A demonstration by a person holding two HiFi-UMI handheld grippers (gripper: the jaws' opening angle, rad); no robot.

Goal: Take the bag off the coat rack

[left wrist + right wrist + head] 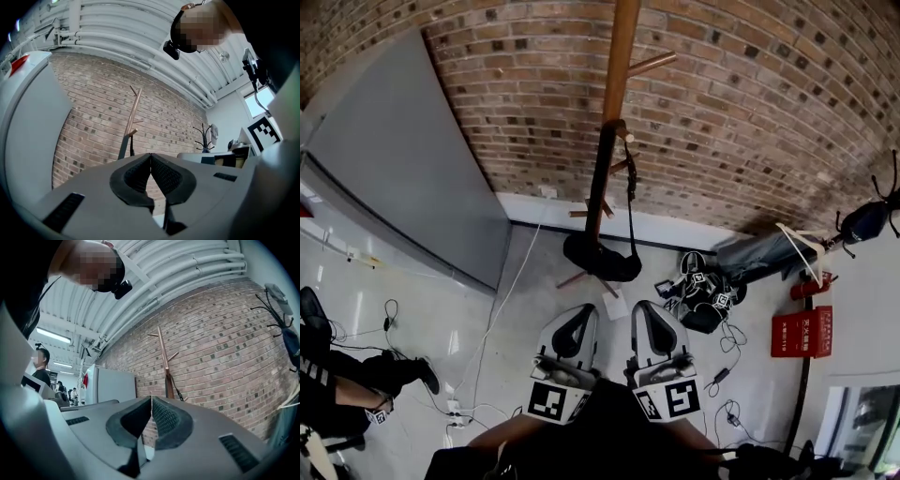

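A wooden coat rack (614, 122) stands against the brick wall. A black bag (602, 258) hangs low on it by a long black strap (631, 202) hooked over a peg. Both grippers are held close to my body, well short of the rack. My left gripper (578, 314) is shut with nothing in it, and so is my right gripper (645, 311). In the left gripper view the rack (132, 115) rises beyond the closed jaws of the left gripper (150, 157). The rack (163, 363) and strap (177, 387) also show past the right gripper (151, 399) in the right gripper view.
A large grey cabinet (403, 159) stands left of the rack. Cables (502, 300) trail over the floor. Black gear (705, 295) and a red box (802, 331) lie to the right. A seated person's legs (356, 375) are at the far left. Another black coat stand (877, 211) stands at the right.
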